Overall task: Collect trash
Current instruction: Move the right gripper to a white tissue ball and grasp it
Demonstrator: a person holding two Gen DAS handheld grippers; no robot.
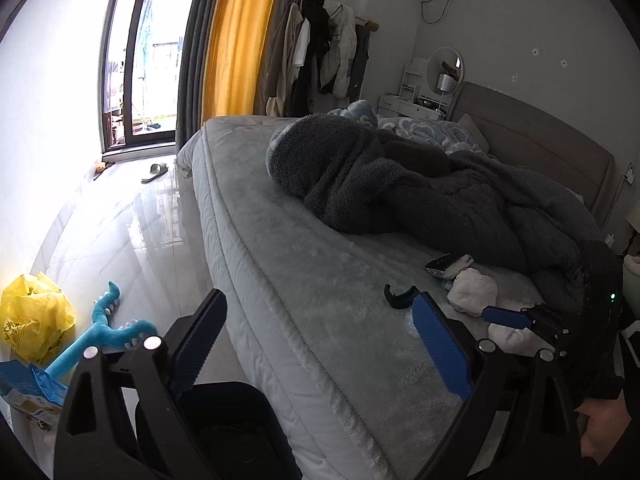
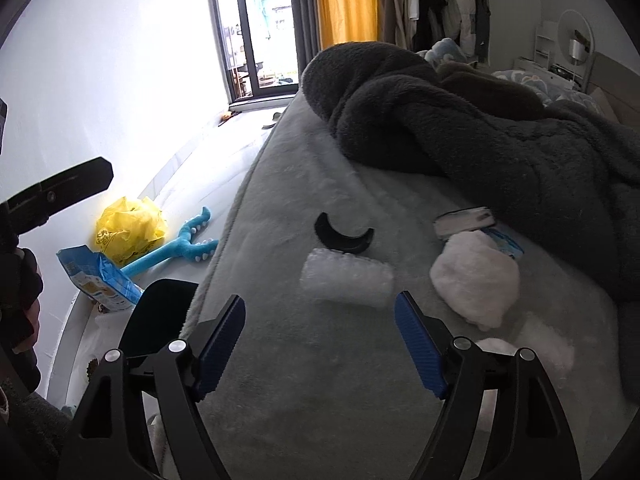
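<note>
On the grey bed (image 2: 320, 380) lie a roll of clear bubble wrap (image 2: 347, 278), a black crescent-shaped piece (image 2: 343, 236), a crumpled white tissue wad (image 2: 474, 280) and a small white and black box (image 2: 464, 222). My right gripper (image 2: 320, 316) is open and empty, just short of the bubble wrap. My left gripper (image 1: 320, 312) is open and empty above the bed's edge. The black piece (image 1: 396, 298), the tissue wad (image 1: 472, 290) and the right gripper's blue pad (image 1: 506, 317) show in the left wrist view. A black bin (image 1: 224, 420) stands below by the bed; it also shows in the right wrist view (image 2: 160, 320).
On the floor by the wall lie a yellow plastic bag (image 2: 130, 232), a blue snack packet (image 2: 100, 280) and a blue plush toy (image 2: 176, 248). A dark fleece blanket (image 2: 480, 128) is heaped on the bed. A slipper (image 1: 155, 171) lies near the balcony door.
</note>
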